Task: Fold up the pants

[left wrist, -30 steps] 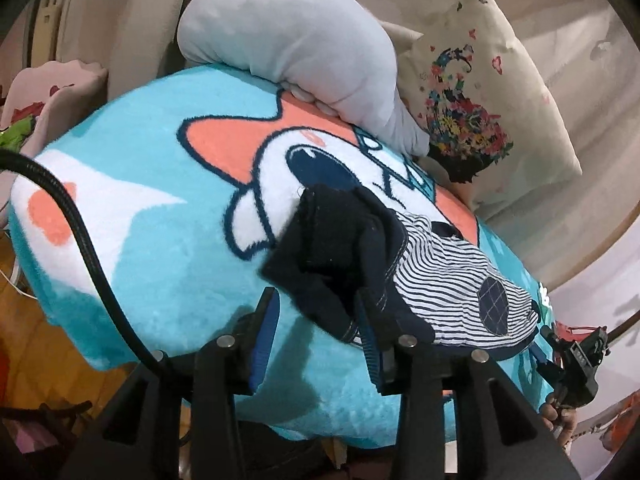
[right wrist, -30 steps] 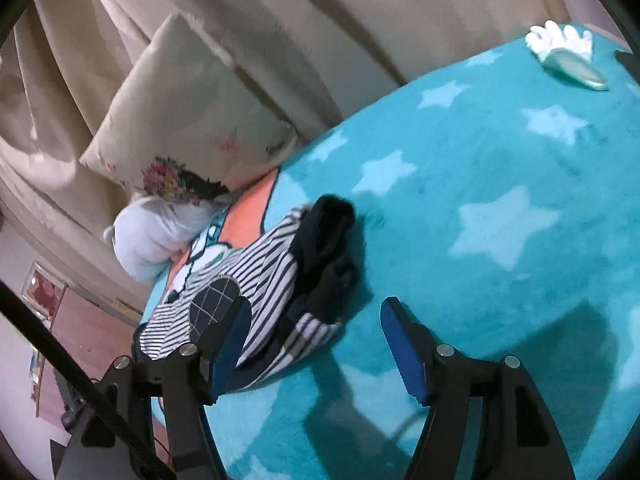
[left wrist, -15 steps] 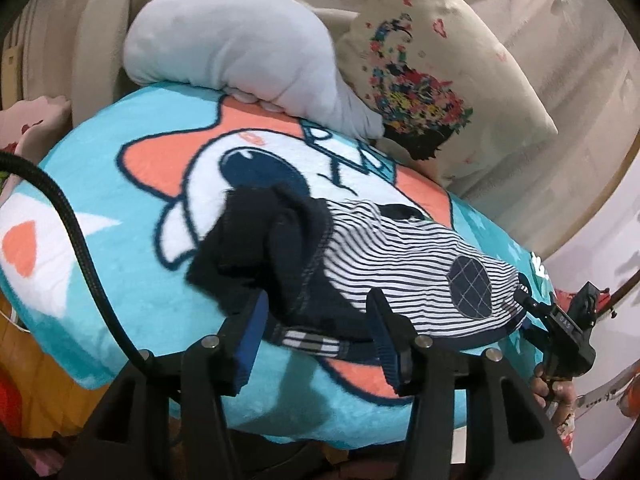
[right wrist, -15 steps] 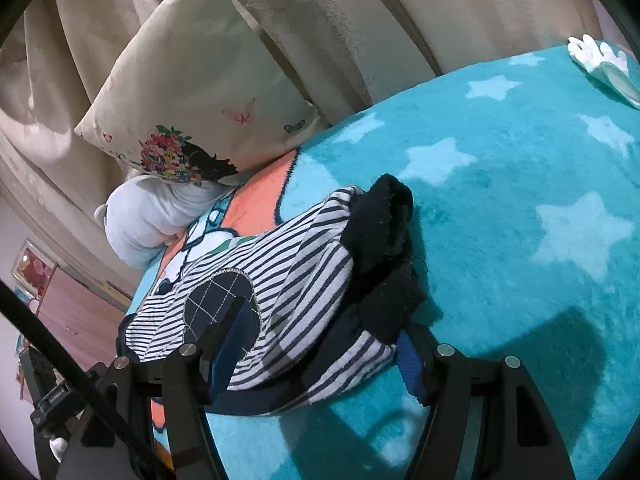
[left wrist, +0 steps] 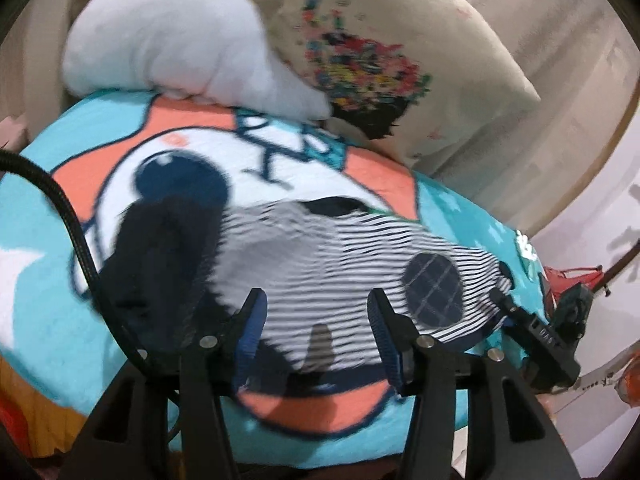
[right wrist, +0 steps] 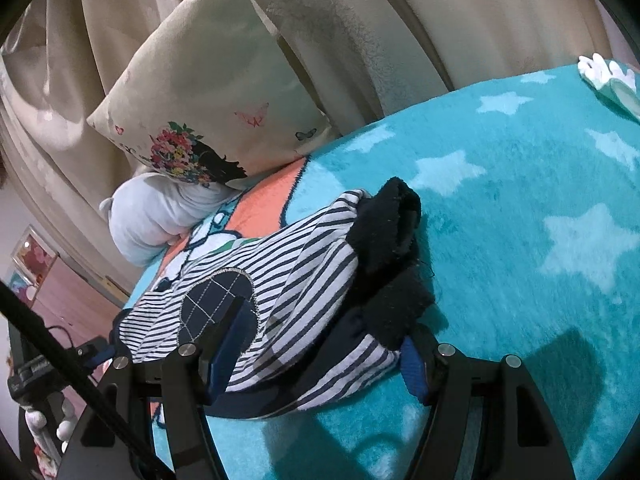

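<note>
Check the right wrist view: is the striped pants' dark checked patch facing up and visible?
Yes, the dark checked patch shows on top of the striped pants, which lie on the teal blanket.

Two wrist fisheyes, close, angled down from opposite ends, both sharing the striped pants (left wrist: 340, 264) (right wrist: 280, 280), blanket (left wrist: 48, 312) (right wrist: 520, 240).

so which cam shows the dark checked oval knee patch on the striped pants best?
Right wrist: the dark checked oval patch is sharp, stitching visible, though a finger covers part. Left wrist shows it whole but motion-blurred.
</note>
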Action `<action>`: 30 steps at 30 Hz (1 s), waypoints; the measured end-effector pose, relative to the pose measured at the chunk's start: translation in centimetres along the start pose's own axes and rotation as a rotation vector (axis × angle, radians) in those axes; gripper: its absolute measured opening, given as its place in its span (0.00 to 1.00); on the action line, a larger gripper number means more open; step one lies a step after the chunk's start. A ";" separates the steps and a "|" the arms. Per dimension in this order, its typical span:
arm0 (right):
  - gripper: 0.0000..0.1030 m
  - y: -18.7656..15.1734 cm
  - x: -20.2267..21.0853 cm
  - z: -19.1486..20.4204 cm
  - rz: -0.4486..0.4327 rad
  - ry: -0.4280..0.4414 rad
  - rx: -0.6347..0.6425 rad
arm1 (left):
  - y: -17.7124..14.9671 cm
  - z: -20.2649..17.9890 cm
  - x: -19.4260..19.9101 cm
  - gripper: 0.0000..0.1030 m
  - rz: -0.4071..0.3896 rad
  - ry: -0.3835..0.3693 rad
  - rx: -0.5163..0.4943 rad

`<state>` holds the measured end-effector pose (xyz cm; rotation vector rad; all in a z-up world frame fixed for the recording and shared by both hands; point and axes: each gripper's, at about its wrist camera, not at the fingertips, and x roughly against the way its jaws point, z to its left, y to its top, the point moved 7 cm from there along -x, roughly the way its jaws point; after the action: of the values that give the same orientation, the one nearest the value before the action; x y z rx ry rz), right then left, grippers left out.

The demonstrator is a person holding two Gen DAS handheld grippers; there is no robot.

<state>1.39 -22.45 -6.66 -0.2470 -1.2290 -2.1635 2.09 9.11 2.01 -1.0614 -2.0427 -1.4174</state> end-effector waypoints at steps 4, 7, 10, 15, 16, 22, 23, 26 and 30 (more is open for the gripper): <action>0.70 -0.1 0.1 0.0 -0.004 0.006 0.004 | 2.4 -4.3 -2.0 0.58 0.008 -0.033 -0.069; 0.70 -0.1 0.2 0.0 -0.005 0.011 0.005 | 4.3 -7.8 -4.2 0.60 0.028 -0.061 -0.128; 0.70 -0.1 0.2 0.0 -0.005 0.012 0.005 | 5.9 -12.2 -7.8 0.61 0.089 -0.122 -0.178; 0.70 -0.1 0.2 0.1 -0.005 0.010 0.005 | 6.0 -18.1 -14.7 0.62 0.240 -0.190 -0.223; 0.70 -0.1 0.2 0.1 -0.005 0.010 0.005 | 5.9 -18.9 -15.7 0.62 0.257 -0.194 -0.234; 0.70 -0.3 0.3 0.2 0.002 0.007 0.016 | 3.6 -23.1 -20.8 0.62 0.367 -0.230 -0.298; 0.70 -0.3 0.3 0.2 0.003 0.007 0.020 | 3.2 -23.4 -21.2 0.61 0.384 -0.236 -0.301; 0.56 -0.4 0.2 0.2 -0.001 -0.007 0.018 | 1.2 -24.1 -21.7 0.35 0.444 -0.256 -0.354; 0.18 -0.4 -0.5 0.6 0.036 -0.027 0.025 | 0.7 -23.8 -20.8 0.18 0.431 -0.261 -0.348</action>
<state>1.46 -21.59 -6.87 -0.2870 -1.2565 -2.1193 13.68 -19.87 -3.30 -1.7901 -1.6098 -1.4866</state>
